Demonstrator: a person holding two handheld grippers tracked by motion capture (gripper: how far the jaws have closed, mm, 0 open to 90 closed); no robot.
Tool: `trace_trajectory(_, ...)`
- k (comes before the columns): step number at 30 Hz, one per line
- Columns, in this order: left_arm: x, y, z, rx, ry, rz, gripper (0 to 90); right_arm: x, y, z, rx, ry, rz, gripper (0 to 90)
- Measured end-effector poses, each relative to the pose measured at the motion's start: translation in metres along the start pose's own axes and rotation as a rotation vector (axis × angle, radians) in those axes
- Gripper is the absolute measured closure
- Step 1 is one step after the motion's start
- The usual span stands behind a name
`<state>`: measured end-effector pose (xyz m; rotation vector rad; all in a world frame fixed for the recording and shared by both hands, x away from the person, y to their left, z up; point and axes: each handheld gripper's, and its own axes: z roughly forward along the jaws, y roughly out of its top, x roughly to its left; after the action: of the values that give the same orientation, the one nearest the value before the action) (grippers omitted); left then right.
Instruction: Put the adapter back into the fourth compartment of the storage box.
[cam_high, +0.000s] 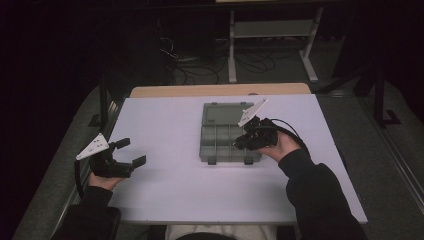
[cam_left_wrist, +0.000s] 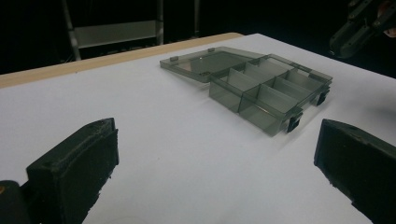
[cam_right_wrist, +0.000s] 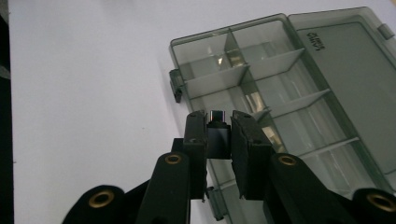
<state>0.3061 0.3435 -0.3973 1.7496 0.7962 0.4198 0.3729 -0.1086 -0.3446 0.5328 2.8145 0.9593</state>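
— Lower left of the high view: the left gripper (cam_high: 129, 151) hangs over the white desk (cam_high: 170, 135), jaws spread wide, nothing between them.

— And centre frame?

— The smoky translucent plastic compartment box (cam_high: 220, 142), lid flat open. It looks light, stiff and slick; I'd take it by a side wall.

— To its right?

— The right gripper (cam_right_wrist: 219, 127) hovers over the compartments, jaws clenched on a small dark metal-tipped plug (cam_right_wrist: 217, 135).

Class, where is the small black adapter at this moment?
In the right gripper view, the small black adapter is pinched in the right gripper, above the near compartments of the open grey organizer box, right of the table's centre.
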Motion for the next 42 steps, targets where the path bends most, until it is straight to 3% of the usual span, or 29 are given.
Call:
trace_trajectory(24,0.0,0.0,0.0,-0.001,0.001,-0.001,0.0,-0.032,-0.004,-0.012,-0.012,-0.063,0.071,74.9)
trace_trajectory(42,0.0,0.0,0.0,0.002,-0.002,-0.002,0.0,-0.057,-0.014,-0.005,-0.018,-0.099,0.136,74.9)
